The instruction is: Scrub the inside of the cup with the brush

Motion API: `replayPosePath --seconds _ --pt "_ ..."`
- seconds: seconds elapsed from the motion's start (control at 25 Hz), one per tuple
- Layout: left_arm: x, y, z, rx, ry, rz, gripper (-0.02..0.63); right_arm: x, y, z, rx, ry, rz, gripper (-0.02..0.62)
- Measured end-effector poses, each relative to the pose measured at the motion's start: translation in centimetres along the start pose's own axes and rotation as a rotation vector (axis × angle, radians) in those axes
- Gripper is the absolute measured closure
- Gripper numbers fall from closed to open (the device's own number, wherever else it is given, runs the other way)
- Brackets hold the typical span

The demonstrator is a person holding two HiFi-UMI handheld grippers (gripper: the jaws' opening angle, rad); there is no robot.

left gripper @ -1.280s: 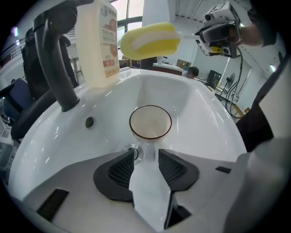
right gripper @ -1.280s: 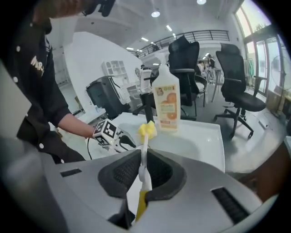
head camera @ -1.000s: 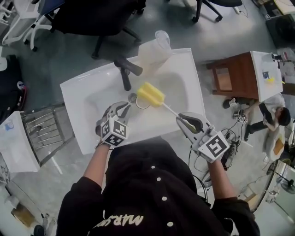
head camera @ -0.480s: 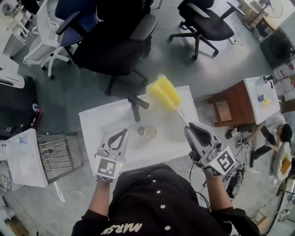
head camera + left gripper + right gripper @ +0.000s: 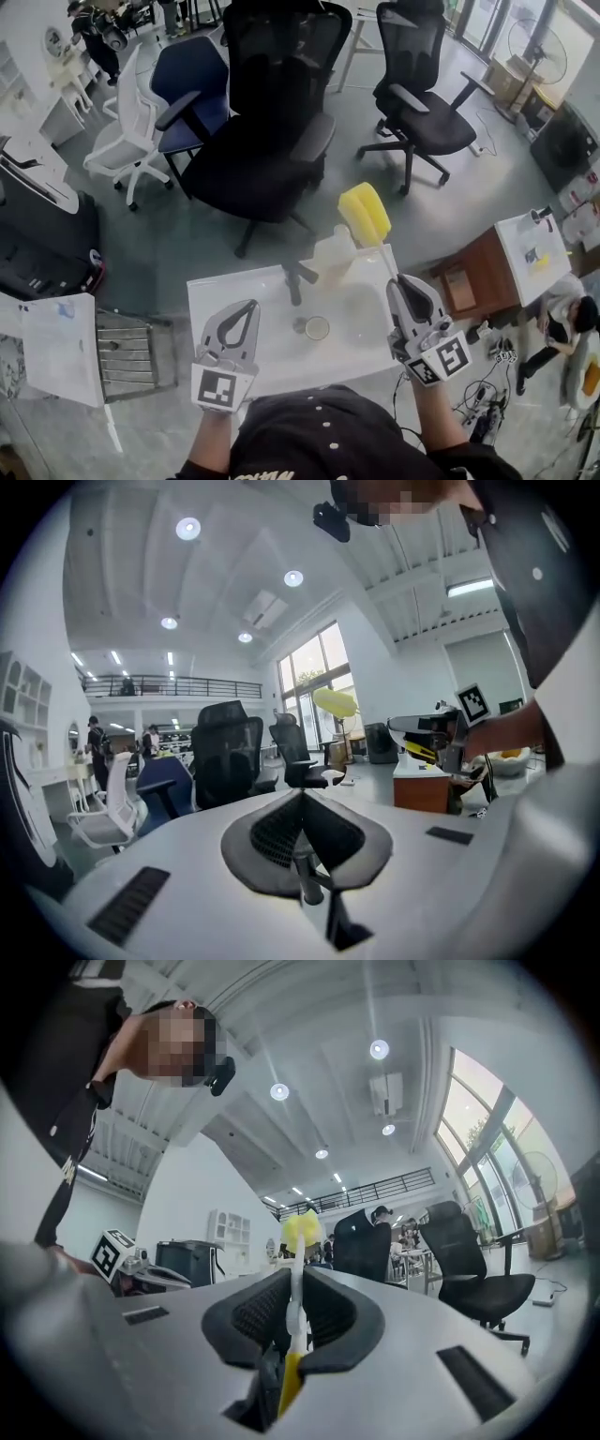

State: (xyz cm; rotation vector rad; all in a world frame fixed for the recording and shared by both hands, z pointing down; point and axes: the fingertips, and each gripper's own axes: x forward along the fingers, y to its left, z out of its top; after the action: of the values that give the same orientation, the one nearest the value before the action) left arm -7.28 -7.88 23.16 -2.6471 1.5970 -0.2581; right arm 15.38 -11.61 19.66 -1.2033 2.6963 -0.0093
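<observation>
Both now lifted out of sink: left gripper pressed together, empty; right gripper pinching brush. Cup untouched at sink's upper edge, so scrubbing likely done or paused.

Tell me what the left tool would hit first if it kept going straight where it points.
Nothing close: the shut left tool points out into open room. A black office chair stands roughly in line further off, though depth is unclear.

No lettering, label, brand or number can be read anywhere here.
</observation>
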Motion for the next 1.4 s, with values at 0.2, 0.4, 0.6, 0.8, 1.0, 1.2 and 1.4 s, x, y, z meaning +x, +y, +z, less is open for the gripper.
replayPosePath --seconds 0.2,0.4,0.6,0.8,1.0,1.2,1.4 --pt "-0.6 1.7 2.8 0.001 -0.035 0.06 0.58 0.2 -2.0 3.0 -0.019 -0.052 -0.075 0.545" --pt "-1.6 2.7 4.5 0.008 -0.083 0.1 0.58 -0.3 -2.1 5.1 -0.05 -0.102 -0.095 0.545" --pt "-2.1 3.5 4.4 0.022 -0.072 0.124 0.58 -0.9 -3.0 5.6 -0.064 -0.123 -0.12 0.545" --pt "-2.7 4.2 4.3 0.03 -0.079 0.176 0.58 -0.8 -2.9 5.2 -0.054 -0.124 -0.126 0.545" --pt "-2.7 4.1 4.0 0.025 -0.065 0.178 0.58 -0.6 -3.0 4.9 -0.051 -0.12 -0.128 0.545" --pt "-2.6 3.7 4.2 0.043 -0.062 0.167 0.58 -0.2 -2.6 5.3 -0.057 -0.112 -0.123 0.545" --pt "-2.1 3.4 4.1 0.032 -0.07 0.164 0.58 0.2 -2.5 5.0 -0.063 -0.096 -0.121 0.545"
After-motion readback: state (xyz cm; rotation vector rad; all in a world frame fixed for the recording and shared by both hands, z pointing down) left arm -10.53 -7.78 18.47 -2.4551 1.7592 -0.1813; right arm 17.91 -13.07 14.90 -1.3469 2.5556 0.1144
